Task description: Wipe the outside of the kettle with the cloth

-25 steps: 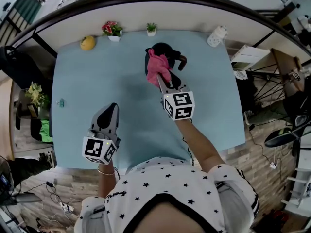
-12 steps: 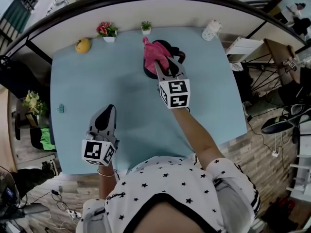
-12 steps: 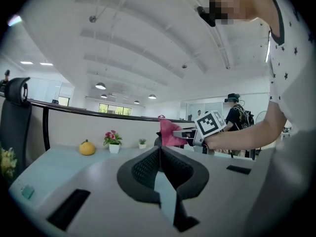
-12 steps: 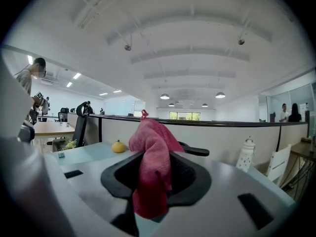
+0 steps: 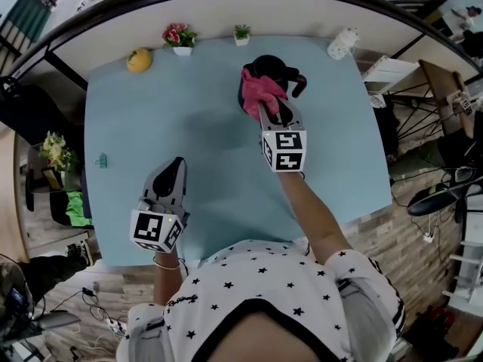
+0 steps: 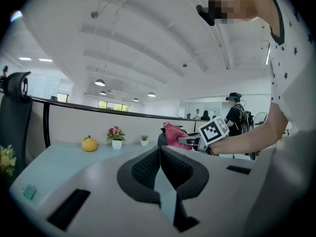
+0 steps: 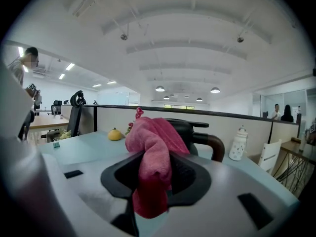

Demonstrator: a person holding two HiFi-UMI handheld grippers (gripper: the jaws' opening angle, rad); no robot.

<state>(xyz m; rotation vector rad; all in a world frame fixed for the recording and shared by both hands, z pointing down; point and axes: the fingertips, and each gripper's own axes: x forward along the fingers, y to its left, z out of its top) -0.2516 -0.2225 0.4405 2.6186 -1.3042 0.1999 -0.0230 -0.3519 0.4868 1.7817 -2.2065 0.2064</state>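
Note:
A black kettle [image 5: 273, 69] with a brown handle stands at the far middle of the light blue table [image 5: 151, 127]. My right gripper [image 5: 272, 117] is shut on a pink cloth [image 5: 259, 93], and the cloth lies against the kettle's near left side. The right gripper view has the pink cloth [image 7: 154, 152] bunched between the jaws, with the kettle [image 7: 190, 132] just behind it. My left gripper [image 5: 167, 181] rests low over the table's near left part, jaws together and nothing in them. The left gripper view catches the cloth [image 6: 174, 135] and the kettle [image 6: 161, 138] far off.
Along the table's far edge stand a yellow fruit [image 5: 138, 59], a pot of pink flowers [image 5: 179, 38], a small green plant [image 5: 241, 35] and a white jar [image 5: 341, 46]. A small teal clip [image 5: 101, 161] lies by the left edge. A curved partition rises behind the table.
My right gripper has shifted the pink cloth across the kettle's side, first up toward its top, then back down to the near left side. The left gripper has stayed put.

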